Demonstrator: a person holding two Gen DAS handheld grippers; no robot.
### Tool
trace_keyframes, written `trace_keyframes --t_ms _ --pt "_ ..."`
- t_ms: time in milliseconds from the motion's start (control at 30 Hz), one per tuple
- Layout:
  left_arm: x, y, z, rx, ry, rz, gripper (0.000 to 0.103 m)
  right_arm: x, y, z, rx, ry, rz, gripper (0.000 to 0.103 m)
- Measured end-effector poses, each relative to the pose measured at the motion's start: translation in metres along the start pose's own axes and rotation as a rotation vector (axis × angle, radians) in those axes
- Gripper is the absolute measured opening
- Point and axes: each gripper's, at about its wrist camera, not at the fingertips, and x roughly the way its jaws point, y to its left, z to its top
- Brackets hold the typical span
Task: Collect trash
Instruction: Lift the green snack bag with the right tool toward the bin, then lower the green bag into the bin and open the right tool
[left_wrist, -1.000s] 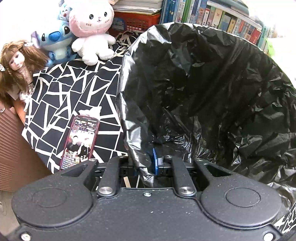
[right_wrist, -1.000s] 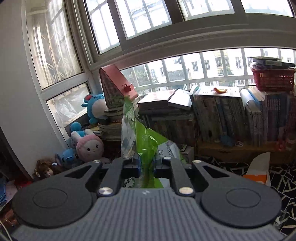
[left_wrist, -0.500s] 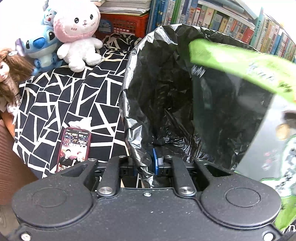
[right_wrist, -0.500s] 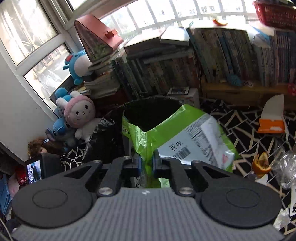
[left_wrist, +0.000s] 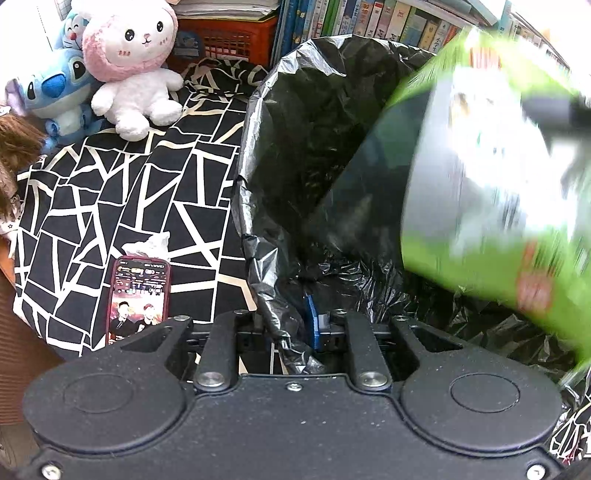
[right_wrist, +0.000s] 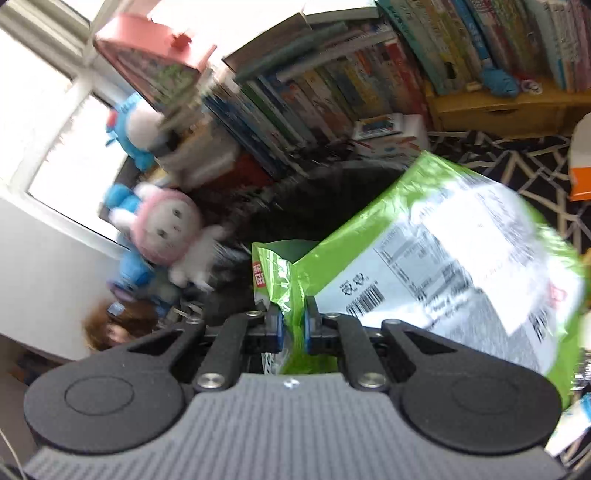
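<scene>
A black trash bag (left_wrist: 317, 140) gapes wide in the left wrist view, and my left gripper (left_wrist: 291, 325) is shut on its near rim. A green snack packet (left_wrist: 491, 192) with a white label hangs blurred over the bag's right side. In the right wrist view my right gripper (right_wrist: 293, 325) is shut on that green snack packet (right_wrist: 424, 266) by its crumpled edge, with the dark mouth of the trash bag (right_wrist: 295, 210) behind it.
A phone (left_wrist: 138, 295) and a white tissue (left_wrist: 147, 242) lie on the black-and-white cloth (left_wrist: 122, 192) left of the bag. Plush toys (left_wrist: 129, 66) and a doll sit beyond. Bookshelves (right_wrist: 369, 74) line the back. An orange-white carton (right_wrist: 580, 173) lies at right.
My right gripper has swung down from window height with the green packet, bringing it over the bag's mouth and lower into it. The left gripper still holds the bag's rim.
</scene>
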Motion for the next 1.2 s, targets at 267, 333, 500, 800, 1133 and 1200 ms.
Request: trace_keyframes --t_ms 267,333,500,800,1133,1200 --pt "0.002 0.005 0.003 0.003 0.012 -0.026 0.017 -0.019 -0.005 0.021 0.258 -0.029 0.399 0.013" --pt "0.002 0.006 0.002 0.004 0.014 -0.029 0.017 -0.02 -0.013 0.02 0.332 -0.02 0.477 0.013" --pt "0.004 0.006 0.003 0.017 0.017 -0.03 0.017 -0.022 -0.03 0.016 0.471 -0.027 0.607 0.013" --pt "0.006 0.011 0.003 0.007 0.023 -0.049 0.017 -0.094 0.021 0.04 0.255 -0.163 0.585 0.014" --pt "0.007 0.01 0.005 0.011 0.022 -0.045 0.017 -0.178 0.049 0.043 0.079 -0.372 0.523 0.014" --pt "0.007 0.01 0.005 0.01 0.022 -0.045 0.017 -0.188 0.054 0.04 0.082 -0.367 0.577 0.014"
